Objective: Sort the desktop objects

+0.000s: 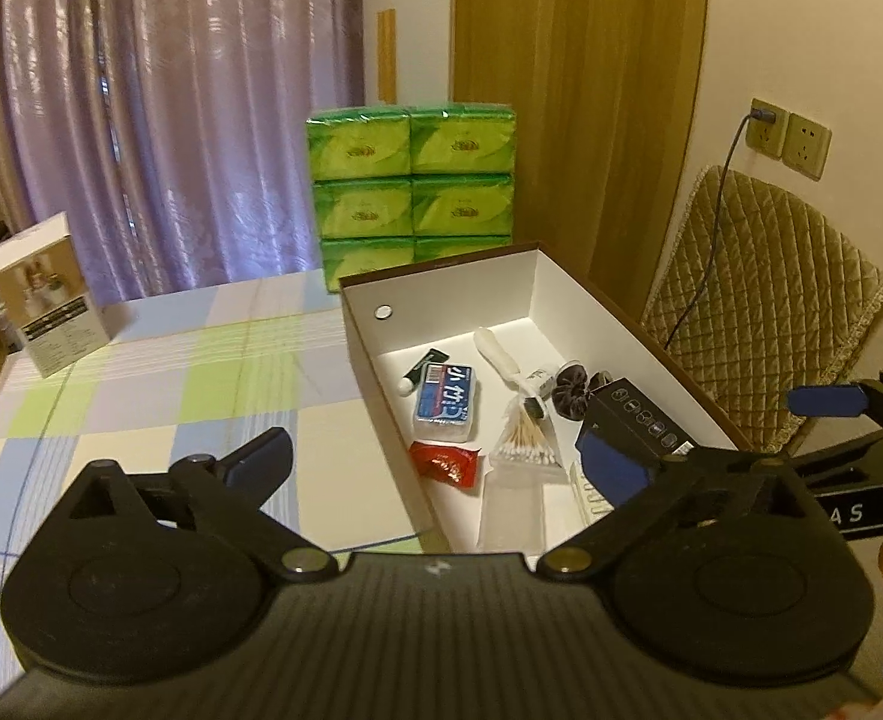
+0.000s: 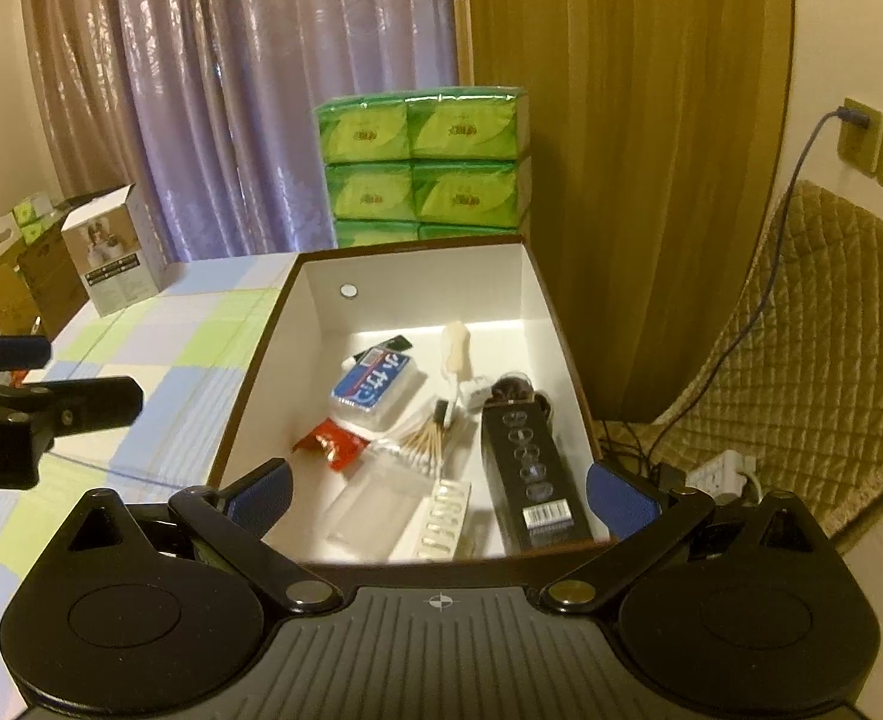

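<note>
Nearest, we log our left gripper [image 1: 435,462] and right gripper [image 2: 441,492], both with fingers spread wide, holding nothing. Under them, the open white box [image 2: 417,270] on the checked tablecloth [image 1: 171,372] contains: black carton [image 2: 531,468], cotton swabs [image 2: 423,441], red sachet [image 2: 333,444], blue case [image 2: 375,390], white tube [image 2: 456,348]. Beyond: green tissue packs [image 2: 423,162], then curtains [image 2: 231,90].

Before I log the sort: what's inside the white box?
Inside the white box: blue case, red packet, cotton swabs, black carton, white brush, blister strip. Anything beneath them is hidden.
</note>
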The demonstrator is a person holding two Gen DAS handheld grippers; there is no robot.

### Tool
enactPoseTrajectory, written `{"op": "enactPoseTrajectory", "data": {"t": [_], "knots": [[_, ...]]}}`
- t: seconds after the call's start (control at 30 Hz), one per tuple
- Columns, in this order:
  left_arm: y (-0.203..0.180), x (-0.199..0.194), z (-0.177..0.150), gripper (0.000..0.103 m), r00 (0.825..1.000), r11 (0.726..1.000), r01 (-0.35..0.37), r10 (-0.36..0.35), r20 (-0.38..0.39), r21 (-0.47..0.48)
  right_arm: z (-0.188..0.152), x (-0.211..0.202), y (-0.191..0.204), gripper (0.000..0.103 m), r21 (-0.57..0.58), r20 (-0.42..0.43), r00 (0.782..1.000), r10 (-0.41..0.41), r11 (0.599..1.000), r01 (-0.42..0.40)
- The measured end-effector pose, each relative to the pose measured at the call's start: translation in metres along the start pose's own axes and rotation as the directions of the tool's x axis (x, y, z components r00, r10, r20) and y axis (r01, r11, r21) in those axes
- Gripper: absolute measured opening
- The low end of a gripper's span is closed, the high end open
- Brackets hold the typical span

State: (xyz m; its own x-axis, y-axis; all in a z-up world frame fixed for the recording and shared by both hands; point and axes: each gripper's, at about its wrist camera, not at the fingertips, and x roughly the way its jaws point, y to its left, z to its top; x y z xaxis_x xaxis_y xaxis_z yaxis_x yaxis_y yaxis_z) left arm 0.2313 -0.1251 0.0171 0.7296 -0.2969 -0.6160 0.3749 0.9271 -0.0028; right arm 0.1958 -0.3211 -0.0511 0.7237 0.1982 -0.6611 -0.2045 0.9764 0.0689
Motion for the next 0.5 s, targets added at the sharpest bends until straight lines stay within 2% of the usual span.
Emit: {"op": "enactPoseTrajectory", "data": {"t": [0.13,0.5], "knots": [[0.002,-0.011,-0.012,0.102,1.000,0.999,-0.013,0.012,-0.017,-0.041,-0.014,-0.010,0.009,0.101,-0.012,0.004,0.999,-0.033,0.999,0.033],[0.008,-0.042,-0.038,0.102,0.998,0.993,-0.035,0.029,-0.058,-0.115,-0.039,-0.032,0.022,0.101,-0.021,0.008,1.000,-0.006,1.000,0.006]]}}
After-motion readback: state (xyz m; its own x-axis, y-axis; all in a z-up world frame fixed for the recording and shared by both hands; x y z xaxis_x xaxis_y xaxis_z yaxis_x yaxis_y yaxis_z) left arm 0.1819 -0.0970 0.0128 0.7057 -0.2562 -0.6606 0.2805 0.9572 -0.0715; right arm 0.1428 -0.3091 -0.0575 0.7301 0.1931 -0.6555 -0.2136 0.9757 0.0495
